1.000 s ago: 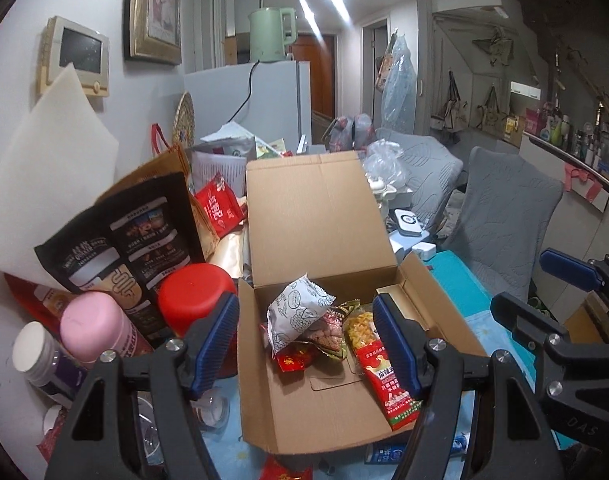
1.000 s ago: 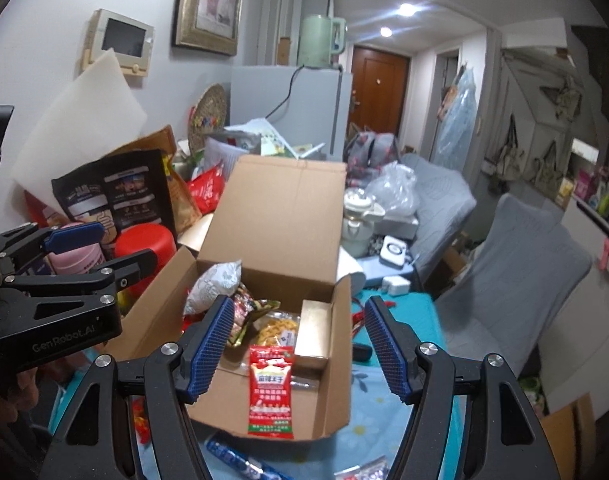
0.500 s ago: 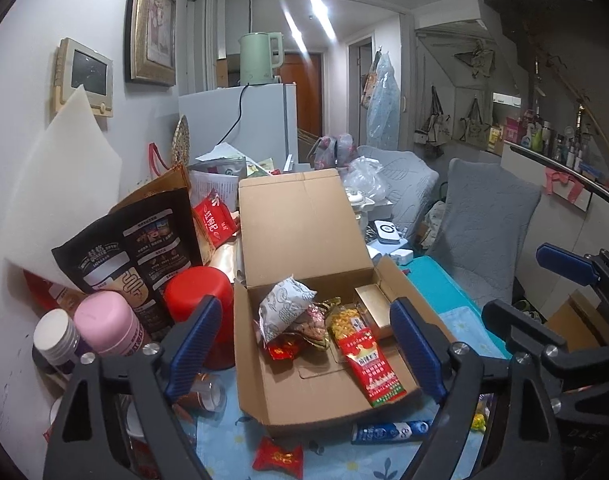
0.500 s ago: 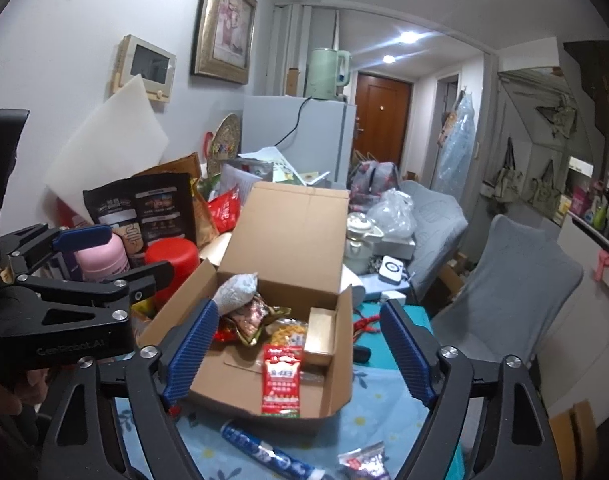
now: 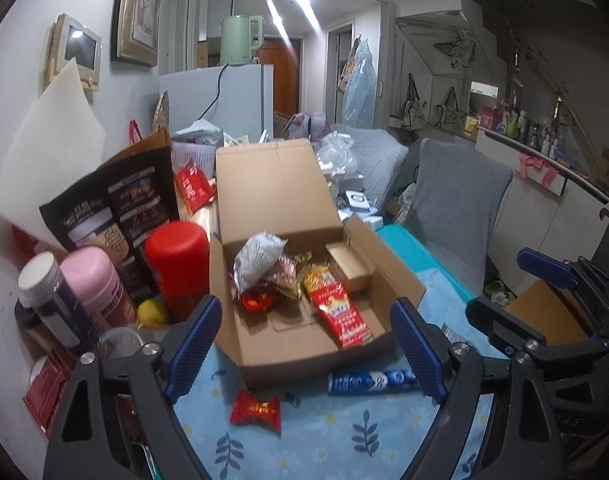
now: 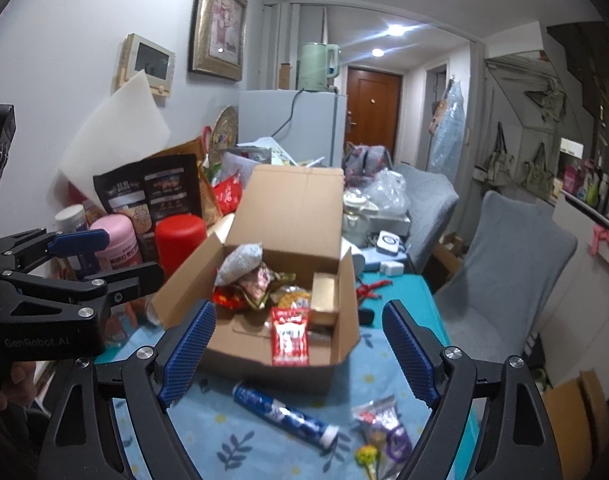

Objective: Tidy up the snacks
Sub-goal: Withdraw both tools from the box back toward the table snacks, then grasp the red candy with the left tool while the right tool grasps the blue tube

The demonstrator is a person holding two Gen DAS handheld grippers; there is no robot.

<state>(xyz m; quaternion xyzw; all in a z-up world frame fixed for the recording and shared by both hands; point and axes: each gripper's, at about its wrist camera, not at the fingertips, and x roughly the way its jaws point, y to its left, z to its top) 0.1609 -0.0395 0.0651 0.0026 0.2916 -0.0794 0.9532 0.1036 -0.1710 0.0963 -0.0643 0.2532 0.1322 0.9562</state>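
Observation:
An open cardboard box (image 5: 368, 272) (image 6: 184, 300) sits on the floral blue tablecloth and holds several snack packets, among them a long red one (image 5: 340, 316) (image 6: 289, 336) and a white bag (image 5: 256, 258). On the cloth in front lie a blue tube (image 5: 370, 382) (image 6: 284, 414), a small red packet (image 5: 256, 408) and a clear candy packet (image 6: 382, 424). My left gripper (image 5: 304, 350) and right gripper (image 6: 296, 350) are both open and empty, held back from the box's front.
A red canister (image 5: 178, 264), a pink bottle (image 5: 94, 288), a white-capped bottle (image 5: 50, 300) and a dark coffee bag (image 5: 116, 208) crowd the left by the wall. A grey chair (image 6: 508, 264) stands at the right. A fridge with a green kettle (image 5: 240, 40) is behind.
Both grippers have drawn back and up from the box, so the cloth with the blue tube and loose packets has come into view. Both stay open.

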